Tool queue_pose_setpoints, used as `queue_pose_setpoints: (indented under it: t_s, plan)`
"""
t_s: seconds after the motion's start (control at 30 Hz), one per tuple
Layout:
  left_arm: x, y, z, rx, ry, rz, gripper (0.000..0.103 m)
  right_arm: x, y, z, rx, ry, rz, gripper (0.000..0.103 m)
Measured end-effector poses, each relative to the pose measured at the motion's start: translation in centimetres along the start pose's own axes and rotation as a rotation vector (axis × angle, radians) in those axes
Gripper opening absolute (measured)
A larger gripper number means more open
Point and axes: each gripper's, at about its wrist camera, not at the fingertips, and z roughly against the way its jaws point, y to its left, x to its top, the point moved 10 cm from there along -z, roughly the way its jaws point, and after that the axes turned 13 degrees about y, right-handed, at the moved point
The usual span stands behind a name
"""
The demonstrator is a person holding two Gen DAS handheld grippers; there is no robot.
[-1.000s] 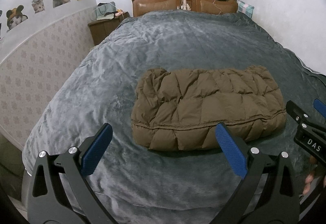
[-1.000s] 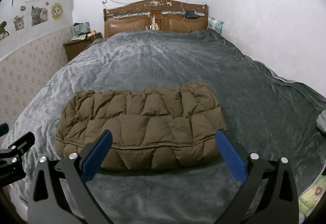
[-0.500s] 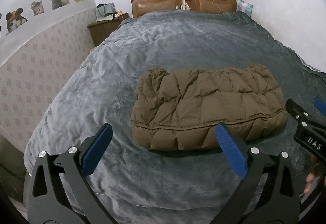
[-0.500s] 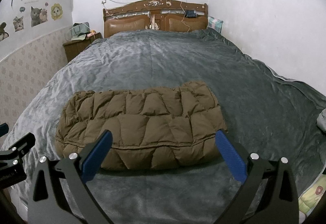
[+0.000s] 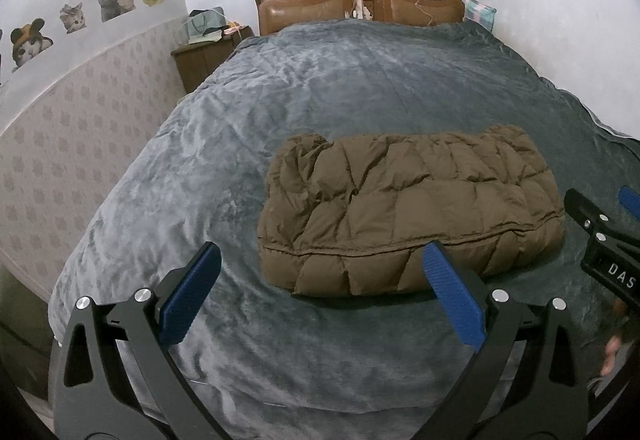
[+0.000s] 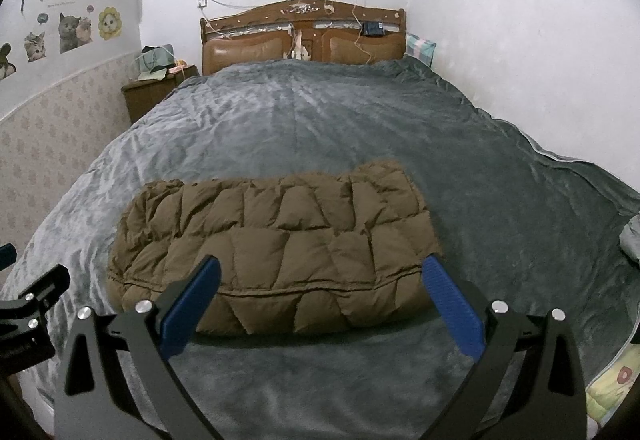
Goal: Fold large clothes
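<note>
A brown quilted puffer jacket lies folded into a compact rectangle on the grey bed blanket. It also shows in the right wrist view. My left gripper is open and empty, held above the blanket just in front of the jacket's near left part. My right gripper is open and empty, held in front of the jacket's near edge. The right gripper also shows at the right edge of the left wrist view.
A wooden headboard stands at the far end of the bed. A brown nightstand with bags on it stands at the far left. Walls run close along both sides. A floral cloth lies off the bed's right corner.
Both grippers have drawn back slightly from the jacket. The jacket has not moved.
</note>
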Motion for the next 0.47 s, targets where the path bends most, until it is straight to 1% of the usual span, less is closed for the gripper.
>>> queue_pose_setpoints:
  t_s: [0.27, 0.47]
  plan:
    - [0.21, 0.07, -0.15, 0.015, 0.0, -0.005, 0.1, 0.13, 0.03, 0.01, 0.001, 0.001, -0.003, 0.101]
    - [0.21, 0.08, -0.82, -0.002, 0.026, 0.001, 0.1, 0.2, 0.04, 0.06, 0.0, 0.003, -0.003, 0.101]
